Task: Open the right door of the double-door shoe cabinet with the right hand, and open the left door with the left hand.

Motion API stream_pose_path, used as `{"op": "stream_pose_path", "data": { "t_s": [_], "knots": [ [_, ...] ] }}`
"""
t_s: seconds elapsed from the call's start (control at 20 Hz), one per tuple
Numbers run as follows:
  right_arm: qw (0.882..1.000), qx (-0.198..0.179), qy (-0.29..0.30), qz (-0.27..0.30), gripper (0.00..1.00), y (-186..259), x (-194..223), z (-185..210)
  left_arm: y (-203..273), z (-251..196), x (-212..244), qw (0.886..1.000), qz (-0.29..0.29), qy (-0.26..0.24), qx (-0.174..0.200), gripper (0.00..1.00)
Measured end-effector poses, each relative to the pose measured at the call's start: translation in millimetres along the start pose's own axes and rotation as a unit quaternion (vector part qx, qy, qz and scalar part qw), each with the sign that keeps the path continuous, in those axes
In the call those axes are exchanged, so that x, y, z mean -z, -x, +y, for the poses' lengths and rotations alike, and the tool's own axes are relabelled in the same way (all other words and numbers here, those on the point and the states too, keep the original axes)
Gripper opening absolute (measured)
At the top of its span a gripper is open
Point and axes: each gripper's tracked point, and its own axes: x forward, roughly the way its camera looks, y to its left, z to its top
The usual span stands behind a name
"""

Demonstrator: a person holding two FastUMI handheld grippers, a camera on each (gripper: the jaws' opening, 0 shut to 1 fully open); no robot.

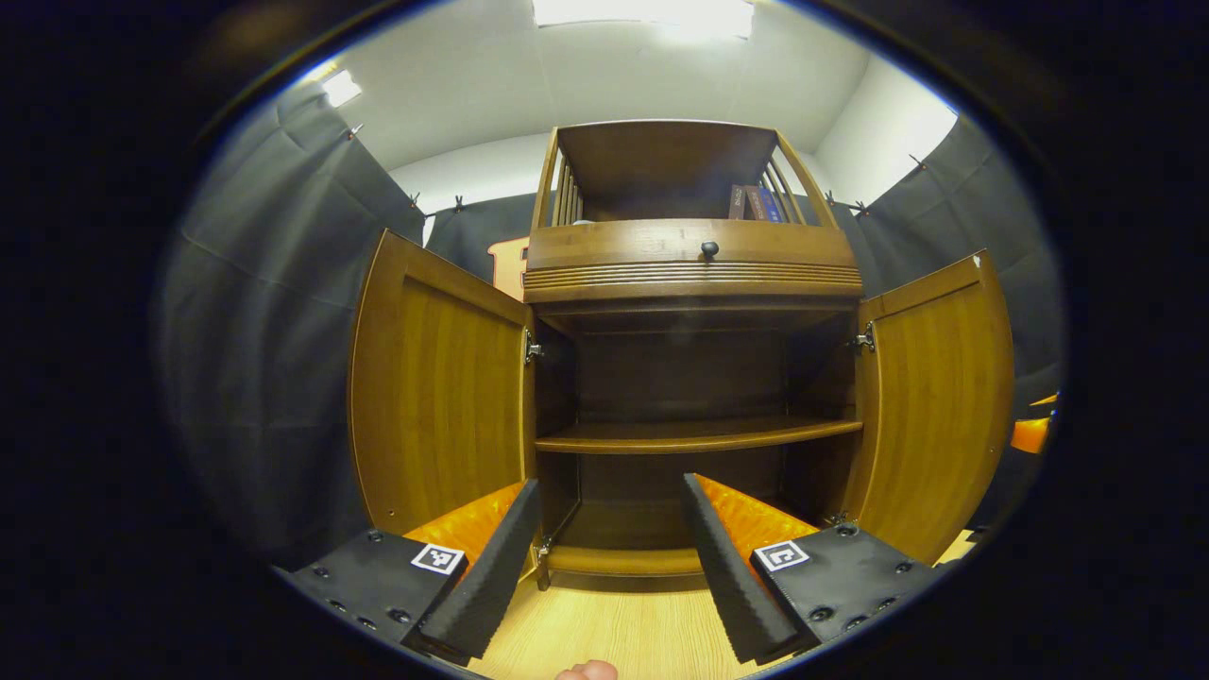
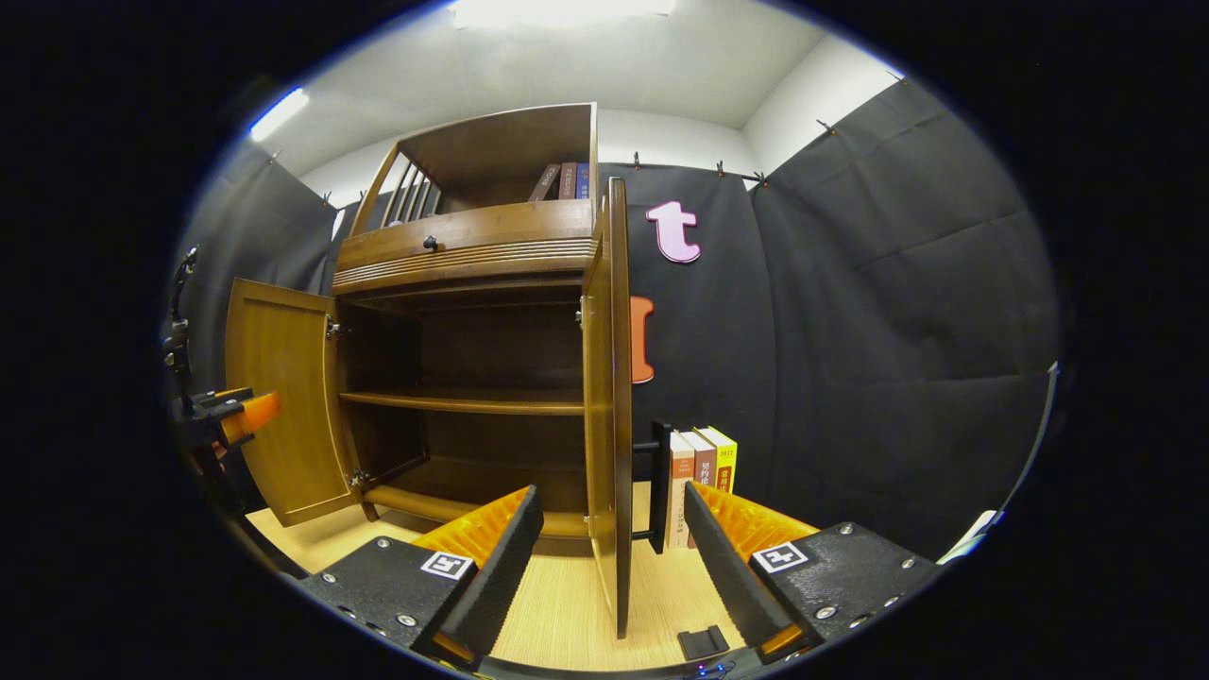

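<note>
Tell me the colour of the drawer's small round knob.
Black; the small round knob shows best in the left gripper view, on the brown wooden drawer.

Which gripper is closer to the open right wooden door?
Right. The right gripper straddles the open right wooden door's edge; the left gripper faces the cabinet's middle, farther off.

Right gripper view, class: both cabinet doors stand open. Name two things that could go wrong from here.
1. The right door stands edge-on between the open jaws of the right gripper; a sideways move could knock it.
2. The upright books stand just behind that door, by its handle; swinging it wider might topple them.
</note>
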Motion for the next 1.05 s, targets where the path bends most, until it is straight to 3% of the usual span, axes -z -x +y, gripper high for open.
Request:
{"op": "stream_pose_path", "data": {
  "t_s": [0.15,0.2,0.4,0.45,0.7,1.05],
  "knots": [
    [1.000,-0.002,0.001,-0.004,0.99,-1.1,-3.9,3.2,0.0,-0.5,-1.6,1.000,-0.004,0.003,0.000,0.96],
    [1.000,-0.002,0.002,-0.005,0.99,-1.8,-4.6,3.3,-0.5,0.1,-1.6,1.000,-0.004,0.004,0.000,0.99],
    [1.000,-0.008,0.002,-0.007,0.99,-3.4,-6.6,8.5,-1.4,-1.2,-0.9,1.000,-0.004,0.009,0.000,0.96],
    [1.000,-0.009,0.002,-0.006,0.99,-4.2,-5.7,9.5,-1.9,-0.9,-1.6,1.000,-0.005,0.009,0.000,0.99],
    [1.000,-0.007,0.009,-0.006,0.99,-4.2,-8.5,10.5,-3.9,-0.3,3.1,1.000,-0.003,0.015,-0.001,0.96],
    [1.000,-0.002,0.016,-0.009,0.99,-5.0,-11.0,11.1,-11.3,-0.9,5.9,1.000,0.002,0.021,0.001,0.99]
  ]
}}
